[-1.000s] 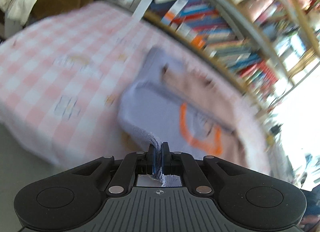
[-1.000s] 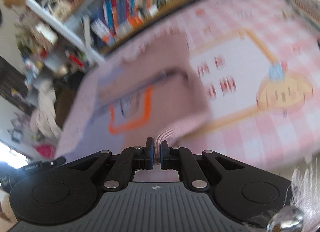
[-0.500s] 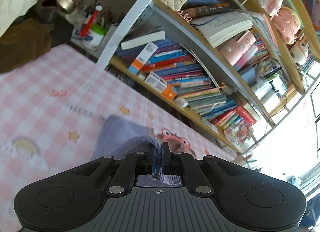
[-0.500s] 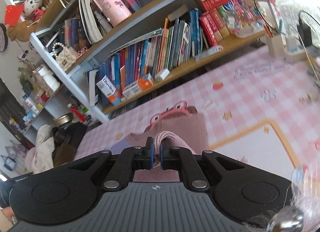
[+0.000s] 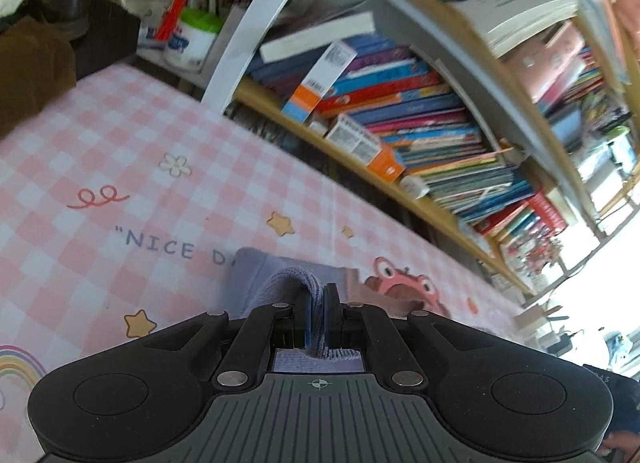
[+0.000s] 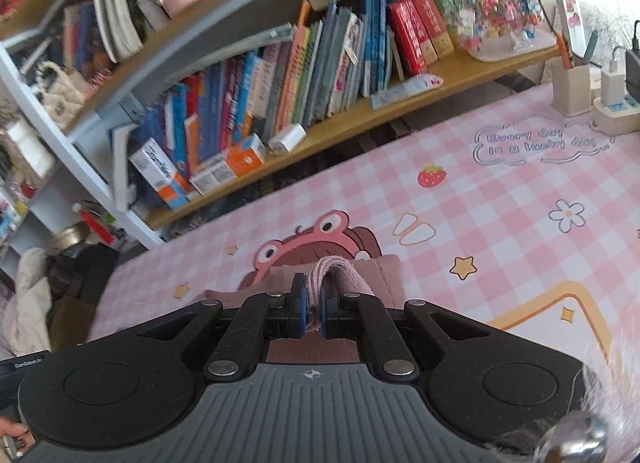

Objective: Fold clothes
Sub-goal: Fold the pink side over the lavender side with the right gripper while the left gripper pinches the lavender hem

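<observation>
While left shows lilac garment [image 5: 276, 283], right pink.

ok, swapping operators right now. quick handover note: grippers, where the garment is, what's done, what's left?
Left gripper: shut on a lavender ribbed edge of the garment.
Right gripper: shut on a dusty-pink ribbed edge of the garment.
Garment: mostly hidden below both grippers, over the pink checked mat, in front of the bookshelf.
Done: both edges gripped. How far the fold has gone cannot be told from these views.
Left: probably lay the held edges down, release, then finish folding.
</observation>
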`<state>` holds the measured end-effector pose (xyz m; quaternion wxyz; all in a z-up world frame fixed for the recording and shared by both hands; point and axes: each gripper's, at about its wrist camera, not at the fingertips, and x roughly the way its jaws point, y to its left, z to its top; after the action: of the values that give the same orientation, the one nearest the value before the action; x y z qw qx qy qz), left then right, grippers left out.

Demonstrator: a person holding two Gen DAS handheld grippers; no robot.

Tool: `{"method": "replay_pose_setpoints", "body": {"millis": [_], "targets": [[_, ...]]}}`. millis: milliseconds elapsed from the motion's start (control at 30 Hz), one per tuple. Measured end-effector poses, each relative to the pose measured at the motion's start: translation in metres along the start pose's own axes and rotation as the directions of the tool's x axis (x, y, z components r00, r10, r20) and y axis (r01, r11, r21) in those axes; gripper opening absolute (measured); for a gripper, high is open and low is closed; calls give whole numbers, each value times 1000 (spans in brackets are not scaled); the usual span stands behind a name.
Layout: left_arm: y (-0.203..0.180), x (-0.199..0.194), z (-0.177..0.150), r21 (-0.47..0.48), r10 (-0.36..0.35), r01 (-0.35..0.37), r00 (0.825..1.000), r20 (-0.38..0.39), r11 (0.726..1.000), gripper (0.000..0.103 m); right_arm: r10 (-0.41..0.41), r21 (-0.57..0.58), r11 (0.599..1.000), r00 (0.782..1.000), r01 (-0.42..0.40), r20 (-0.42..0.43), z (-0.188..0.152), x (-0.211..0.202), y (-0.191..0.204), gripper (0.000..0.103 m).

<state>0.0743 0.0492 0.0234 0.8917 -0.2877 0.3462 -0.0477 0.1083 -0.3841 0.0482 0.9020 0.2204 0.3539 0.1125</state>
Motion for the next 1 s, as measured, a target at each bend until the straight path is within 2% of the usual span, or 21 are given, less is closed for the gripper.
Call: {"method": "replay_pose_setpoints", "body": {"millis": [67,100,133,167,233,267,300,333,400,567,700,800,833,867,900,933,1000], "targets": [[4,9,2,-3,9,-9,1000,-17,1000,9,-23,-2,1000,1000,23,1,1,10,-1,7],[6,13,3,-2,14,-15,1000,-25,1000,10,-35,-2,999,999,35,7,1,13,-1,10],[6,16,4,3,19,-19,999,-32,1000,14,-48,-2,999,999,48,14,1,16,-1,23],[6,16,6,17,30,-29,999,-23,999,17,-60,-4,998,998,60,19,1,19,-2,42],[6,10,10,51,53,-54,998,20,997,44,-79,-25,997,997,80,13,-2,21,-3,41],[7,4,11,66,57,-61,997,59,996,50,-89,-36,995,996,89,10,-3,22,-4,41],[8,-1,13,79,59,-66,995,86,995,54,-99,-46,994,995,99,8,-5,23,-5,41],[9,-4,14,89,60,-70,993,103,994,54,-108,-57,992,994,108,5,-6,24,-6,41],[11,-5,13,119,64,-75,994,92,990,54,-128,-78,989,992,127,0,-9,26,-8,41],[5,12,-6,251,88,-89,996,18,964,53,-187,-194,965,982,176,-39,-21,39,-5,41],[-4,32,-13,325,116,-110,993,0,939,53,-232,-268,941,971,207,-64,-28,58,-4,41],[-8,48,-14,373,139,-125,990,-13,920,51,-236,-294,934,969,204,-78,-28,70,-4,39],[-10,53,-15,398,145,-126,989,-18,909,49,-236,-304,931,968,201,-85,-29,73,-3,26],[-11,57,-17,425,148,-125,989,-23,896,39,-232,-317,929,968,192,-93,-28,75,-2,8],[-12,60,-18,452,157,-131,987,-20,883,7,-226,-327,927,969,184,-96,-28,75,-1,7],[-12,59,-17,458,162,-143,987,-3,877,4,-216,-326,927,974,184,-63,-26,67,0,7],[-8,46,-11,405,126,-139,990,58,904,4,-194,-325,928,981,184,4,-22,50,4,6]]}}
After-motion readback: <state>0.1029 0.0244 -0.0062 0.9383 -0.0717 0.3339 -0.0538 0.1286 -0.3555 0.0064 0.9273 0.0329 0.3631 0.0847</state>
